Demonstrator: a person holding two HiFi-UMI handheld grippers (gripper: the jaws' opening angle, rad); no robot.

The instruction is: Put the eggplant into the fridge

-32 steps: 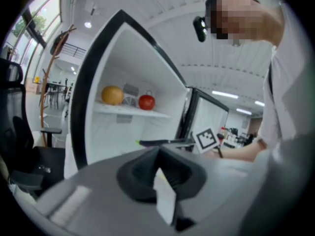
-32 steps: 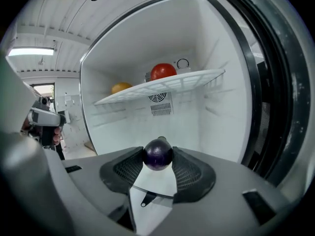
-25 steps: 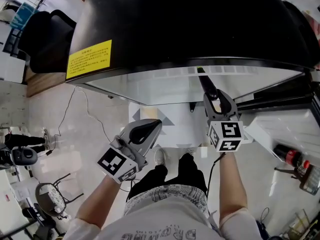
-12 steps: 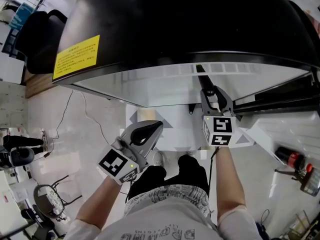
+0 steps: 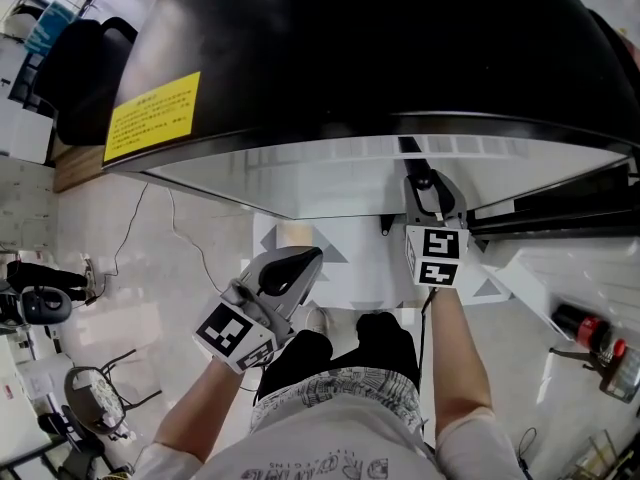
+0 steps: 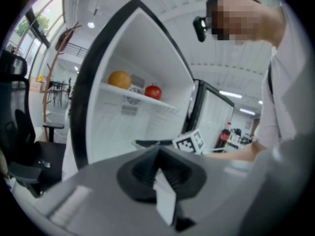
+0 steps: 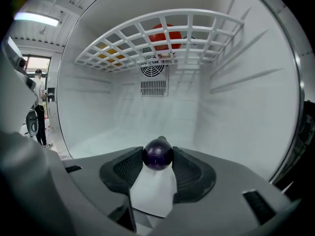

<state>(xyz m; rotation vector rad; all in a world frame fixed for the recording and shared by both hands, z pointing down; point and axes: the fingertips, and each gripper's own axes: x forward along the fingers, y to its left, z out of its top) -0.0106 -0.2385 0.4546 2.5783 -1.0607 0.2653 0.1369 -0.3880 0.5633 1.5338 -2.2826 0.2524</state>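
A dark purple eggplant (image 7: pixel 158 155) sits end-on between the pads of my right gripper (image 7: pixel 158 164), which is shut on it. In the head view the right gripper (image 5: pixel 428 186) reaches into the open white fridge (image 5: pixel 330 183), and the eggplant (image 5: pixel 411 152) points forward under the black top. The left gripper view shows the long eggplant (image 6: pixel 147 143) level beside the marker cube (image 6: pixel 190 141). My left gripper (image 5: pixel 300 261) hangs outside the fridge at the lower left, jaws shut on nothing.
A white wire shelf (image 7: pixel 162 31) above the eggplant carries a red fruit (image 7: pixel 165 35) and an orange one (image 7: pixel 109 51). A fan vent (image 7: pixel 152 68) is on the back wall. The open door at right holds bottles (image 5: pixel 582 320). A black chair (image 5: pixel 75 78) stands left.
My right gripper has moved forward and a little down with the eggplant, further under the fridge's top. The left gripper has stayed almost still.
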